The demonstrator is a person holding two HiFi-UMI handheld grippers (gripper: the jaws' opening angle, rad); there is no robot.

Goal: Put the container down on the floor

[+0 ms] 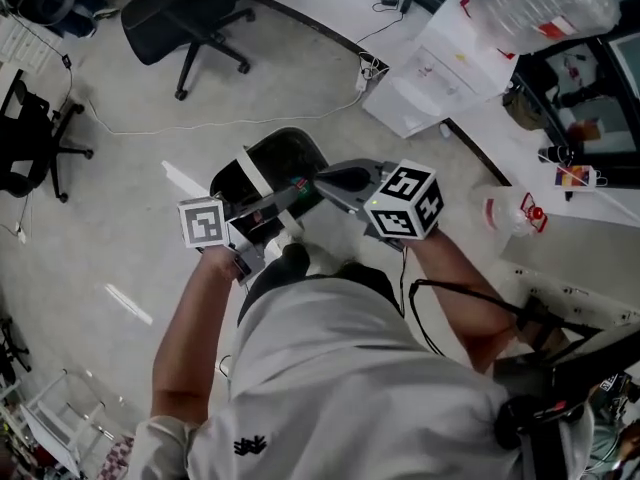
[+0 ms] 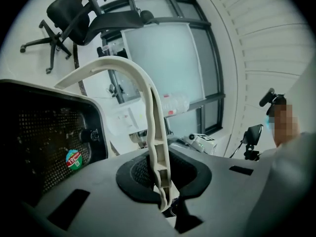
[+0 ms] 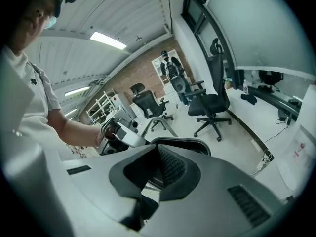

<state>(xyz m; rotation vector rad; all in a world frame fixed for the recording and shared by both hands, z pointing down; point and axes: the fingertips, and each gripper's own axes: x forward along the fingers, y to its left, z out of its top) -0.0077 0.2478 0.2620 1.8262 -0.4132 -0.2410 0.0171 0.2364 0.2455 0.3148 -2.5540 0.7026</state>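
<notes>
Far to the left of the left gripper [image 1: 290, 196], a pale grey speckled floor [image 1: 130, 178] is spreading out under black wheeled office chairs [image 1: 190, 13], and a thin white cable [image 1: 200, 126] is trailing across it. The left gripper is clamping its jaws on the cream curved plastic handle [image 2: 148, 93] of the black perforated plastic container [image 1: 275, 158]. The container is hanging from that handle just ahead of both grippers, above the floor, and its wall, carrying a round green-and-red sticker [image 2: 73, 158], is sitting just left of the left jaws. The right gripper [image 1: 325, 178] is pointing at the container's right rim; its jaws are lying drawn together, and whether they are pinching the rim cannot be told. To the right of the right gripper, a white desk [image 1: 600, 228] is carrying a clear plastic bottle [image 1: 540, 3] and white papers [image 1: 440, 68].
</notes>
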